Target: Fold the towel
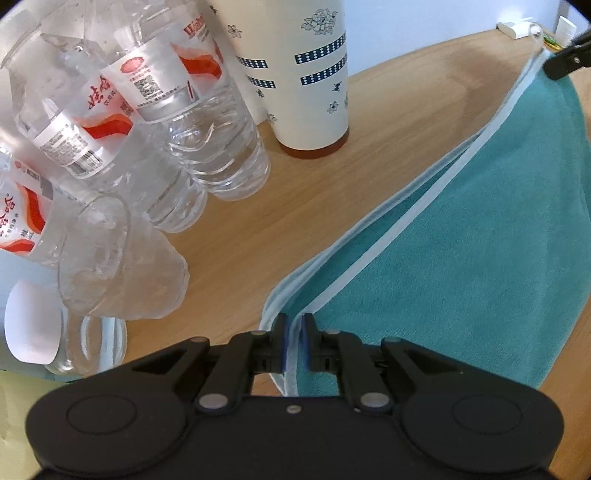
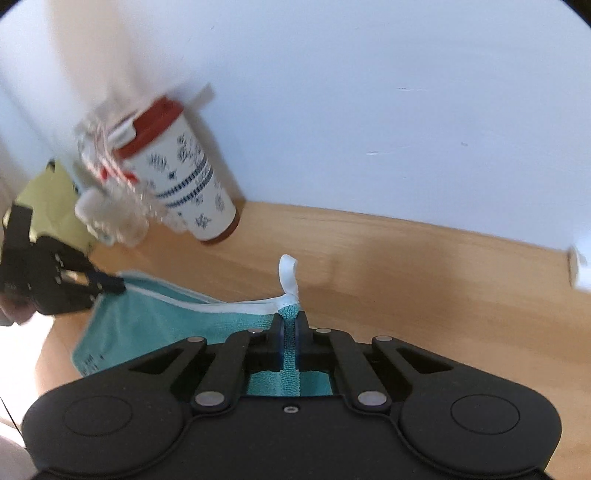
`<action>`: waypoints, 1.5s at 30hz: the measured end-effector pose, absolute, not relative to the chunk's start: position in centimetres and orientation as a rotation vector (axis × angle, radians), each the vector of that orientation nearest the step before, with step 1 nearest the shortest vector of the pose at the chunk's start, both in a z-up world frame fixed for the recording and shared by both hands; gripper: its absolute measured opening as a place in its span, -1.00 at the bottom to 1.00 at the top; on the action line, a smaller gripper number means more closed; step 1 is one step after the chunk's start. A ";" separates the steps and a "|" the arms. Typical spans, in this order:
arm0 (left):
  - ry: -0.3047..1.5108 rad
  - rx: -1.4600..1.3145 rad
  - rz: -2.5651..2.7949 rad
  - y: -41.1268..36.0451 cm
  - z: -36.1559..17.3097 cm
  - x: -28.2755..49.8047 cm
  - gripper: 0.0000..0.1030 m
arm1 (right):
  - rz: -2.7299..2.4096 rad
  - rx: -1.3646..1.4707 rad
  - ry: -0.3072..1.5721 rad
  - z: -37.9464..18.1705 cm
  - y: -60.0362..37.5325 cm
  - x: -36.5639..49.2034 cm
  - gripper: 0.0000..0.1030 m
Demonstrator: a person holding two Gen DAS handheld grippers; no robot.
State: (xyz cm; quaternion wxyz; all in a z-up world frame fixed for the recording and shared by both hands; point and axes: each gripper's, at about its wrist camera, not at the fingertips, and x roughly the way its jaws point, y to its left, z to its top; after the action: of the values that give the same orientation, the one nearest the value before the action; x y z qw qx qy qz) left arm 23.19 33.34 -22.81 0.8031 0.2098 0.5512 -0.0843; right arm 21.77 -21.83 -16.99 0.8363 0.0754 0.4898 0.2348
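Observation:
A teal towel (image 1: 461,236) with a white border lies doubled over on the wooden table (image 1: 258,221). My left gripper (image 1: 294,325) is shut on the towel's near corner, both layers pinched between the pads. My right gripper (image 2: 290,321) is shut on the other corner of the towel (image 2: 177,317), by its white hanging loop (image 2: 288,273). The right gripper also shows in the left wrist view (image 1: 565,61) at the towel's far end. The left gripper shows in the right wrist view (image 2: 110,286) at the far corner.
Several clear water bottles (image 1: 207,122) with red labels, a clear cup (image 1: 122,266) and a white patterned tumbler (image 1: 314,74) stand close to the left of the towel. A white wall (image 2: 369,92) rises behind the table. Small white items (image 1: 517,27) lie at the far edge.

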 end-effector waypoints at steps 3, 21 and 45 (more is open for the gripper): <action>1.179 0.455 -0.169 33.2 -22.9 23.5 -0.85 | 0.432 0.193 1.055 -17.9 -22.3 21.2 -0.92; 1.152 0.417 -0.058 34.5 -22.4 24.4 -0.80 | 0.271 0.007 1.085 -19.8 -19.9 22.4 -0.81; 1.135 0.495 -0.252 27.4 -22.6 17.3 -0.41 | 0.274 -0.083 1.279 -19.5 -18.3 16.5 -0.34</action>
State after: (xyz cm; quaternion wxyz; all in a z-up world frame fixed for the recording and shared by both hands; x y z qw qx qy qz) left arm 17.31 27.36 -22.55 0.8069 0.2311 0.5307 -0.1179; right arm 16.45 -18.32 -19.54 0.7927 -0.0384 0.5949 0.1275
